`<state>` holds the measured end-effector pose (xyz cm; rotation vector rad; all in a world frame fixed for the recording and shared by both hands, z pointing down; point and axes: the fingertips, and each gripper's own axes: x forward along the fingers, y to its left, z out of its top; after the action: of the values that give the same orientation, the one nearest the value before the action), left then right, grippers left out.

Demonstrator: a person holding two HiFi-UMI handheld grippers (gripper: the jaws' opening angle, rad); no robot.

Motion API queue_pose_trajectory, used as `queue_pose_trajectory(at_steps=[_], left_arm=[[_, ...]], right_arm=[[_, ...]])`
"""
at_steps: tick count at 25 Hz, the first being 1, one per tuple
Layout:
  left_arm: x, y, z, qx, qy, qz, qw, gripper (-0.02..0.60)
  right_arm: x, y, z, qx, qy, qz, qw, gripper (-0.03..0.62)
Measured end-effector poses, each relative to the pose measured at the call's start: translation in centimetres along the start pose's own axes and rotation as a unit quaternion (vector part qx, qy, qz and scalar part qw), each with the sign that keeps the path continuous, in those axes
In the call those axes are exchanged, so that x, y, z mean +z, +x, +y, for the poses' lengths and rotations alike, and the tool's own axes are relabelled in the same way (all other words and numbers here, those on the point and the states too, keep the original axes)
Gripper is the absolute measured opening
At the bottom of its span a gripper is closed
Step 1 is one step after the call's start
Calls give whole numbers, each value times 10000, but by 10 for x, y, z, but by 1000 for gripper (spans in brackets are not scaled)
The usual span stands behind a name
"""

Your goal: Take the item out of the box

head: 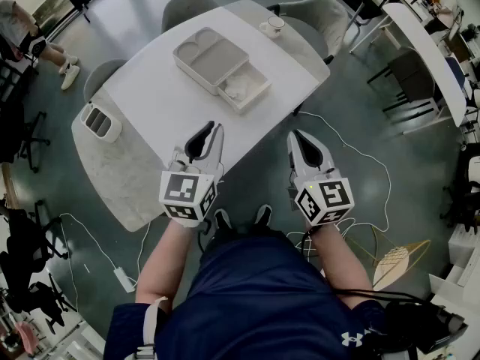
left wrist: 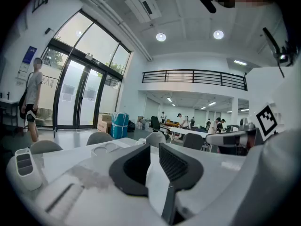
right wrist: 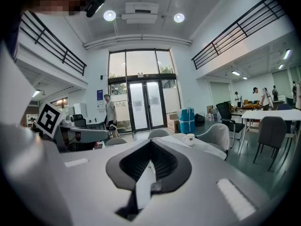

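Both grippers held level short of the box; no print is legible.
Left gripper slightly parted, empty; right gripper closed, empty. Box, drawer open, lies at 12 o'clock on the white table, with a cup at 1 o'clock. Grey floor, glass doors.

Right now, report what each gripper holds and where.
Nothing: the left gripper stands slightly open and empty, the right gripper shut on nothing.

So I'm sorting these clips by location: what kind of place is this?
Probably an open-plan office or lab hall: white table with grey chairs, tall glass entrance doors, and a railed mezzanine.
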<state>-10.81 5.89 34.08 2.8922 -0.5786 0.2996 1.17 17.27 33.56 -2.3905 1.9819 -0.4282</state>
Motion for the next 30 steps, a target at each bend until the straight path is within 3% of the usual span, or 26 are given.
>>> queue_pose_trajectory(at_steps=[7,22,30], left_arm=[[1,9,-47,55,98,-9,9999,61],[8,26,-88,659,258,4,9975,61],[-1,35,-89,763,215,187,9967,61]], right_arm=[[0,-21,-27,129,76,-70,9999,2],[9,-41,-79,547,475,-312,9969,2],[-2,-27,-95,644,565,-95,9963,2]])
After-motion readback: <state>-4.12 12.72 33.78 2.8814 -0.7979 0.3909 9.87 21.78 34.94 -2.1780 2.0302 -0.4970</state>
